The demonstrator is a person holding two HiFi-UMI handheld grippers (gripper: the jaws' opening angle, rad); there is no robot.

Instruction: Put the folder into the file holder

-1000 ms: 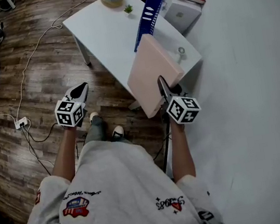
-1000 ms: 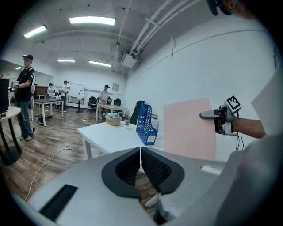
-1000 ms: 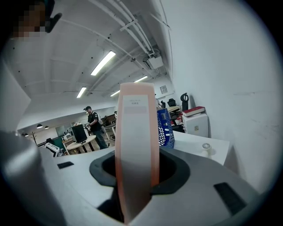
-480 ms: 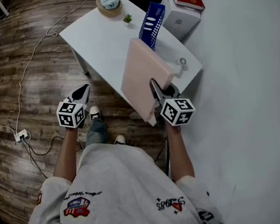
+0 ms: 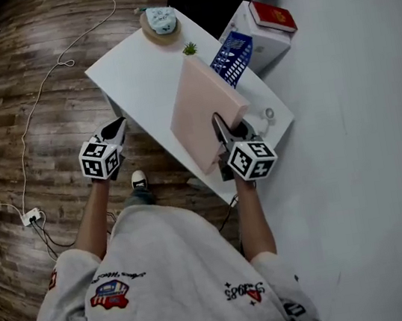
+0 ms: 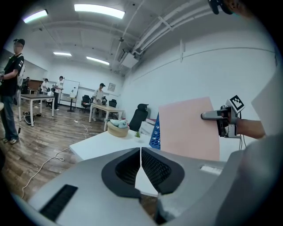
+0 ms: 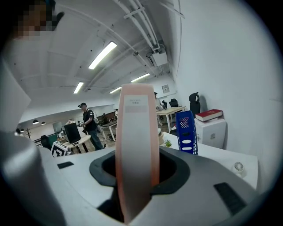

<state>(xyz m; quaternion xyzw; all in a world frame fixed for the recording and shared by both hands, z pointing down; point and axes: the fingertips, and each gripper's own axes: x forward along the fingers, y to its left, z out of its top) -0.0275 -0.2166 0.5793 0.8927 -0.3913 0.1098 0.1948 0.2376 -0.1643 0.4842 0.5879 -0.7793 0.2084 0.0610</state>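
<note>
Currently: pink folder, clamped at its spine by the right gripper, held over the tabletop's near edge, short of the blue file holder at the far edge; left gripper closed, empty; holder may be toppled if struck off-centre.

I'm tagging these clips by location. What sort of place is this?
Most likely an open-plan office or lab: desks with people at them, a black office chair, and a blue file holder on the white table.
</note>
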